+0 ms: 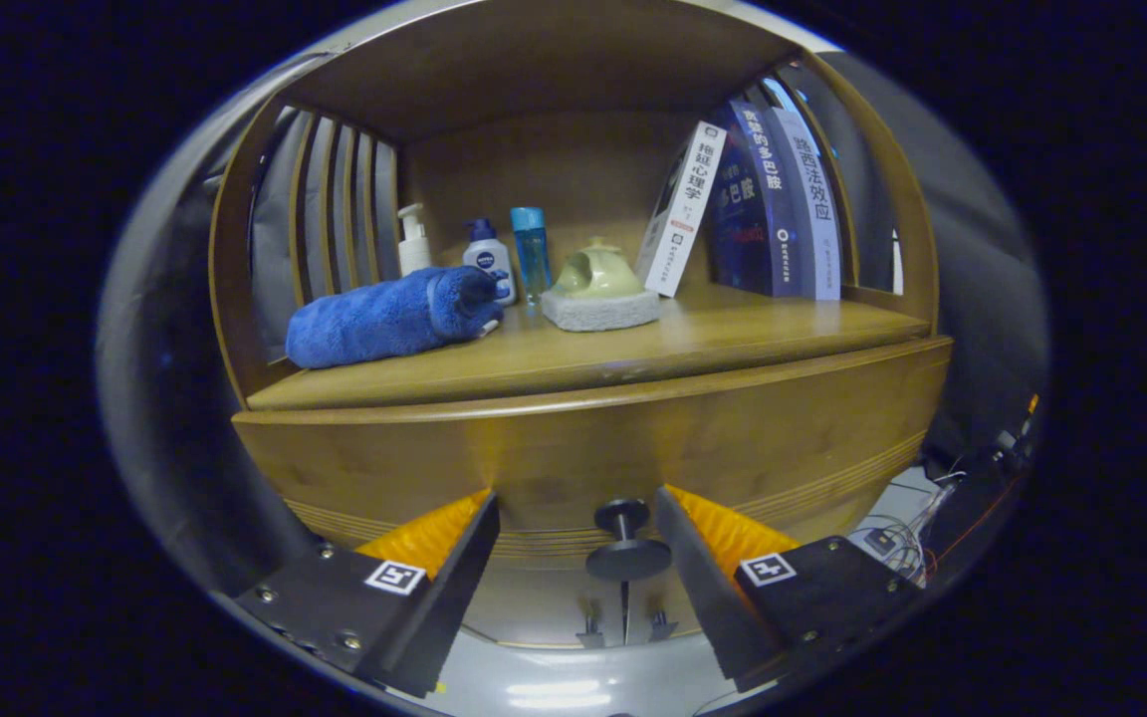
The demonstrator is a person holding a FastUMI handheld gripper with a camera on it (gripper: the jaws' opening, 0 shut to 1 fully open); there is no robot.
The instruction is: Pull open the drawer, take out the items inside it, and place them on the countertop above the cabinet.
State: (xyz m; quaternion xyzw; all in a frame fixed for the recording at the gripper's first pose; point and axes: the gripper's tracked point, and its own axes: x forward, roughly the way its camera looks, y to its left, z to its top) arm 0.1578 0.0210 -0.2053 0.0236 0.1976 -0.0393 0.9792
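Facing the closed drawer (593, 448), the gripper (575, 518) is held spread, its knob (625, 543) flanked by the untouching fingers; blue towel (389, 317) seen on countertop (713, 344).

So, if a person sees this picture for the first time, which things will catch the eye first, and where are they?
Probably the rolled blue towel, lying at the left end of the wooden shelf, with small bottles behind it. Next, the leaning books at the shelf's right end. Closest, the dark drawer knob sits between the open gripper fingers, nearer one of them, on the closed drawer front.
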